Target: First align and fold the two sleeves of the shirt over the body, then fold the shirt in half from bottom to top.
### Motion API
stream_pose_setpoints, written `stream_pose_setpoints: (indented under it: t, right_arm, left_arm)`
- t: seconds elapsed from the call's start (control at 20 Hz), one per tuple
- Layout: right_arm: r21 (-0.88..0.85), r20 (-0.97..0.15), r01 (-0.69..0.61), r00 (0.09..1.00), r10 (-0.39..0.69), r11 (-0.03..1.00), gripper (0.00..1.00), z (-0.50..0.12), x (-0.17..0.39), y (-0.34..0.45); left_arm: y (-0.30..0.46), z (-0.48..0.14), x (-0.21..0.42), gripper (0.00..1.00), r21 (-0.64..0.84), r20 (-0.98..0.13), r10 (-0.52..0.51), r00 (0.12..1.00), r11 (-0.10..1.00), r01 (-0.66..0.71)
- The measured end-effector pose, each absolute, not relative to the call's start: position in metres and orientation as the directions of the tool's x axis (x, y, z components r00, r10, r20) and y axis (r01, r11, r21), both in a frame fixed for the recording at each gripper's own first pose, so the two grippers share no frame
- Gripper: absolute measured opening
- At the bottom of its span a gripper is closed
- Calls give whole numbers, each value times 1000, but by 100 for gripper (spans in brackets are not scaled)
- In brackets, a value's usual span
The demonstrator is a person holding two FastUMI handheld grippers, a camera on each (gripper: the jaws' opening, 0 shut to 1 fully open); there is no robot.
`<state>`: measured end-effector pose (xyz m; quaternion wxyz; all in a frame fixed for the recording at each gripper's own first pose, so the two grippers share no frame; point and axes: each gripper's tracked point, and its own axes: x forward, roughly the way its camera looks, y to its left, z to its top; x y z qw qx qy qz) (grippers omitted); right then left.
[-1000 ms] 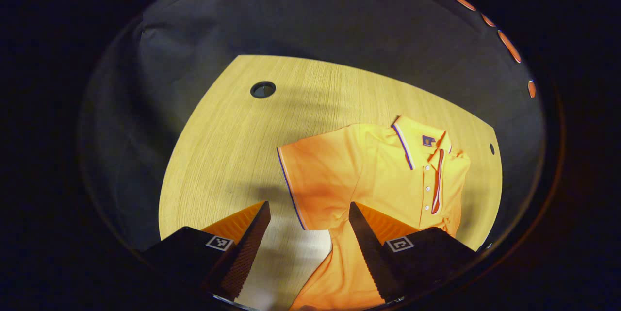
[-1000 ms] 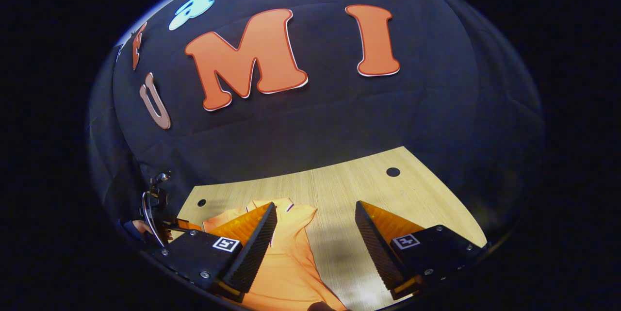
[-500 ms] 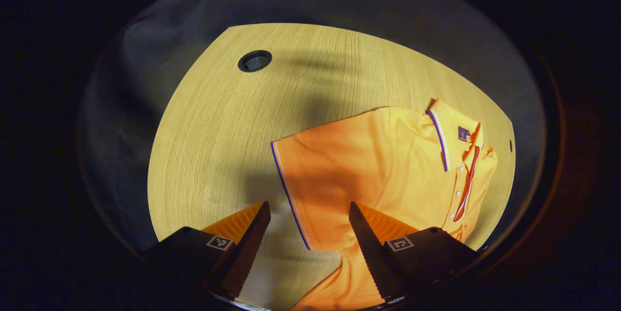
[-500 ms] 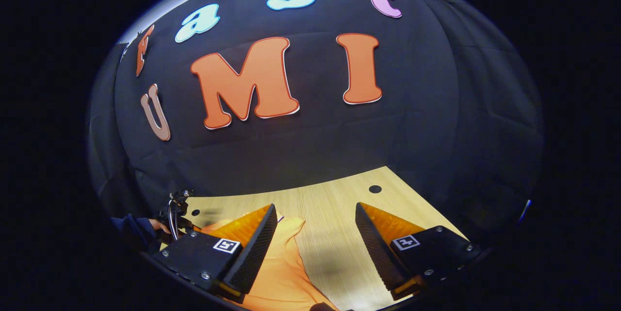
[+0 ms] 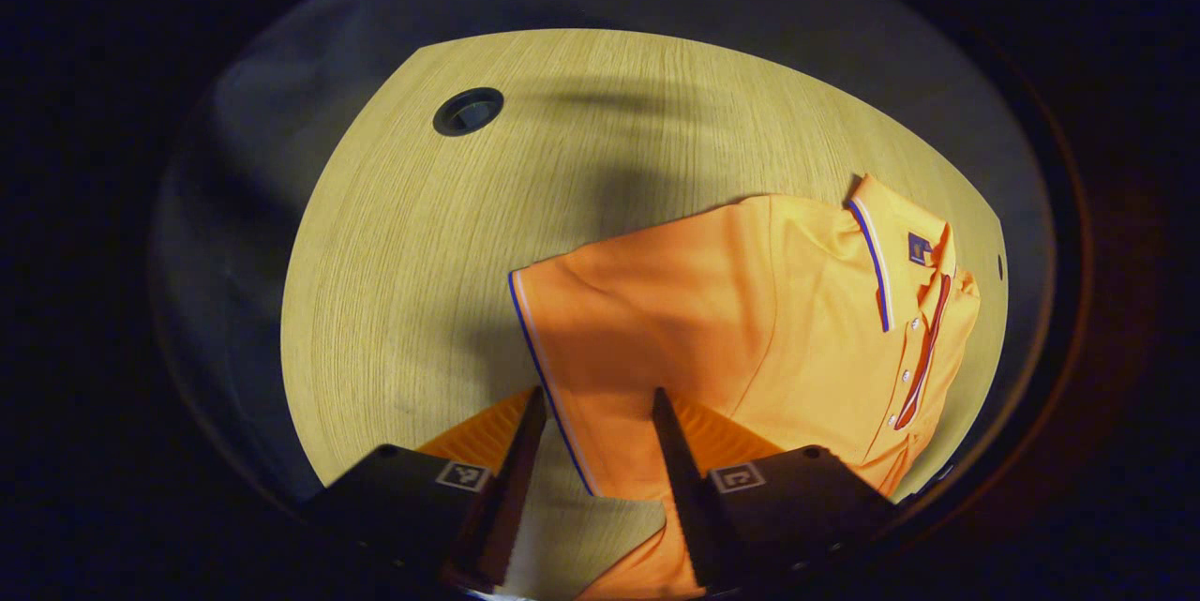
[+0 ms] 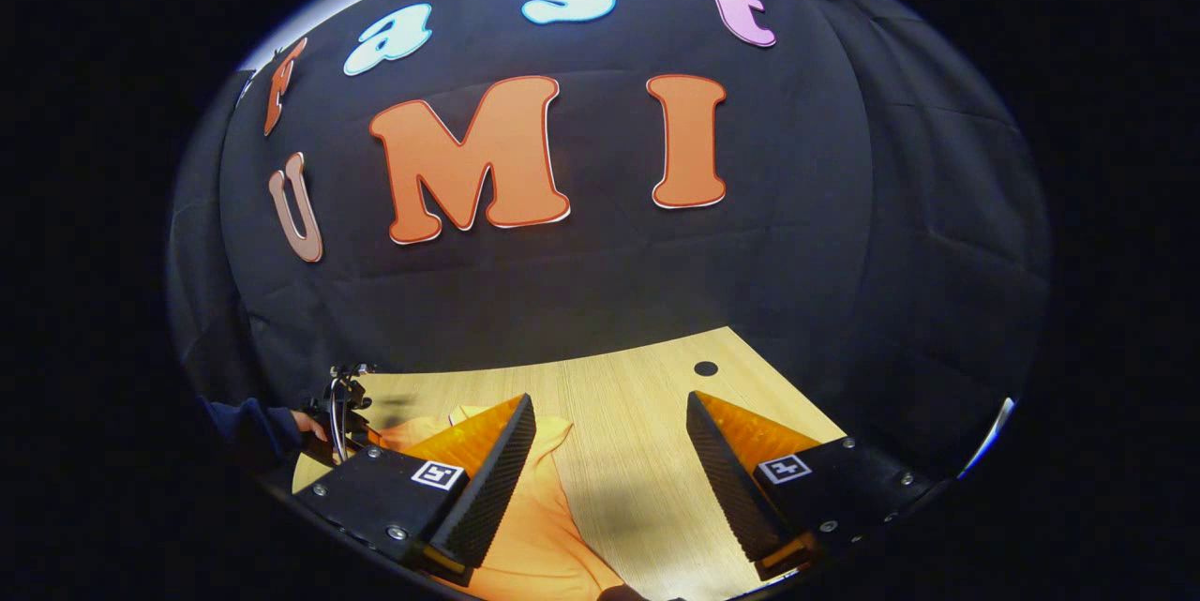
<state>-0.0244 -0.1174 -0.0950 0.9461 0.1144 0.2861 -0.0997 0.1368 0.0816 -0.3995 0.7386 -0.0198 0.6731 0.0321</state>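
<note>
Shirt (image 5: 750, 320): orange polo, spread on wooden table (image 5: 403, 235), collar (image 5: 877, 254) toward far right edge in left gripper view. Listed left to right in that view: round cable hole (image 5: 468, 111) in tabletop, well apart from garment; near sleeve (image 5: 600, 338), lying flat and extended outward, striped cuff edge (image 5: 544, 367) running between the fingers; button placket (image 5: 914, 362) at right. Left gripper (image 5: 592, 437): jaws partly closed and straddling cuff edge, not pressing on it as far as can be told; counted as not yet gripping. Right gripper view, left to right: a sleeved hand (image 6: 305, 426) holding the other tool at far left; shirt fabric (image 6: 525, 526) under and beside left finger; bare table beyond; second small hole (image 6: 706, 368) at back. Right gripper (image 6: 609, 479): jaws wide apart, holding nothing, raised above table. Progress, judged: near sleeve not folded over body; far sleeve's state not discernible; bottom-to-top fold not begun. Remaining: sleeve folds, then halving.
</note>
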Motion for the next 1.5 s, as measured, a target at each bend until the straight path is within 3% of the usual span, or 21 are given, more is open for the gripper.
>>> stream_pose_setpoints:
  t: [0.15,0.3,0.35,0.9,1.25,1.35,1.45,1.5]
  right_arm:
    - [161,-580,251,807,-114,954,98,-102,-26,-116]
    - [157,-579,243,808,-110,957,98,-104,-25,-118]
    - [157,-578,240,809,-108,958,98,-105,-25,-118]
    - [176,-580,216,811,-76,960,98,-113,-20,-119]
    - [181,-592,216,803,-69,960,98,-121,-29,-129]
    - [185,-592,222,803,-72,957,98,-123,-31,-133]
    - [192,-596,228,800,-71,954,98,-126,-32,-140]
    - [198,-596,226,800,-66,954,98,-127,-32,-139]
  left_arm:
    - [76,-400,140,14,-16,-993,-10,116,999,-52]
    - [64,-400,141,14,-105,-985,-100,138,994,-34]
    - [66,-392,145,3,-98,-982,-91,164,994,-37]
    - [9,-325,168,2,-91,-948,-135,289,983,160]
    - [-51,-323,169,5,-60,-955,-124,268,970,234]
    - [-82,-323,169,7,-115,-943,-187,276,960,256]
    - [-112,-317,167,21,-199,-918,-279,282,939,281]
    - [-125,-309,165,22,-235,-905,-318,281,927,291]
